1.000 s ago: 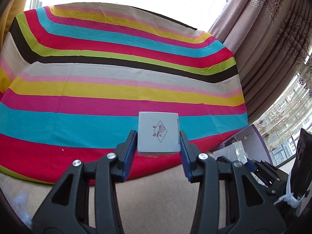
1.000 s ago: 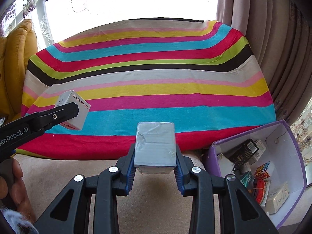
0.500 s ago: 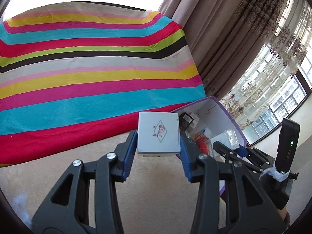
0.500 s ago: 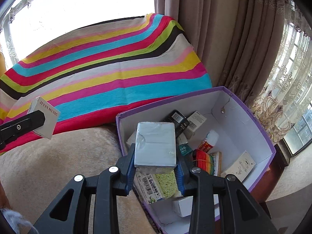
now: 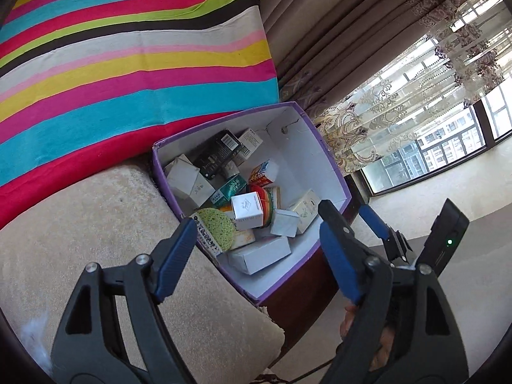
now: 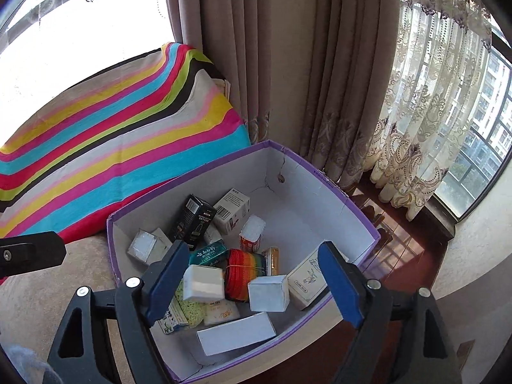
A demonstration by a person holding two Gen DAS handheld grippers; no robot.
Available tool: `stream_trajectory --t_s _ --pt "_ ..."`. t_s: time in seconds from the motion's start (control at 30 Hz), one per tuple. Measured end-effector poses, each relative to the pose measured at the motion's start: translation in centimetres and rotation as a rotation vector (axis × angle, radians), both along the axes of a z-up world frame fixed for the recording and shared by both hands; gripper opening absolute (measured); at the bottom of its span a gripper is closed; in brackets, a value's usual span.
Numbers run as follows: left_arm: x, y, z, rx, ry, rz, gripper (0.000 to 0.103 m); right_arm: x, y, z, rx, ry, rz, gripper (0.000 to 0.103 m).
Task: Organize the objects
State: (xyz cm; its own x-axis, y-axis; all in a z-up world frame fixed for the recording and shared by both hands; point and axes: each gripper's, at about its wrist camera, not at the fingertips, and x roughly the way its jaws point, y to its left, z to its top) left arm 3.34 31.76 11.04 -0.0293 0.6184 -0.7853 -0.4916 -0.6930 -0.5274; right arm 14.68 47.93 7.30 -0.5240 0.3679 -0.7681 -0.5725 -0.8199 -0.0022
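A purple box with white inner walls point(image 5: 323, 172) point(image 6: 320, 198) stands at the end of the beige sofa and holds several small boxes. A white box with a diamond logo point(image 5: 247, 210) lies on top of the pile, and it also shows in the right wrist view point(image 6: 203, 283). A grey-white box point(image 6: 268, 292) point(image 5: 284, 222) lies beside it. My left gripper point(image 5: 256, 257) is open and empty above the box's near corner. My right gripper point(image 6: 248, 284) is open and empty over the box.
A striped blanket point(image 5: 128, 64) point(image 6: 112, 147) covers the sofa back to the left. The beige seat cushion point(image 5: 80, 224) lies on the left. Brown curtains point(image 6: 288, 64) and a window point(image 5: 448, 128) stand behind the box. A dark wooden floor point(image 6: 400, 246) is on the right.
Both grippers swung right over the purple box and opened. The logo box left my left gripper and the grey-white box left my right gripper; both now lie in the box.
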Motion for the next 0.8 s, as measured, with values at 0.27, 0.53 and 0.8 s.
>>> stream_trajectory --t_s 0.27,0.53,0.8 --pt "3.1 -0.7 10.6 0.065 -0.064 -0.123 0.087 1.1 1.8 0.3 0.004 0.008 -0.032 0.084" --pt "3.9 -0.9 13.8 0.077 -0.048 -0.164 0.087 1.4 2.4 0.8 0.014 0.021 -0.053 0.084" --pt "4.7 -0.2 13.6 0.104 -0.066 -0.193 0.087 2.2 2.8 1.8 0.026 0.038 -0.064 0.084"
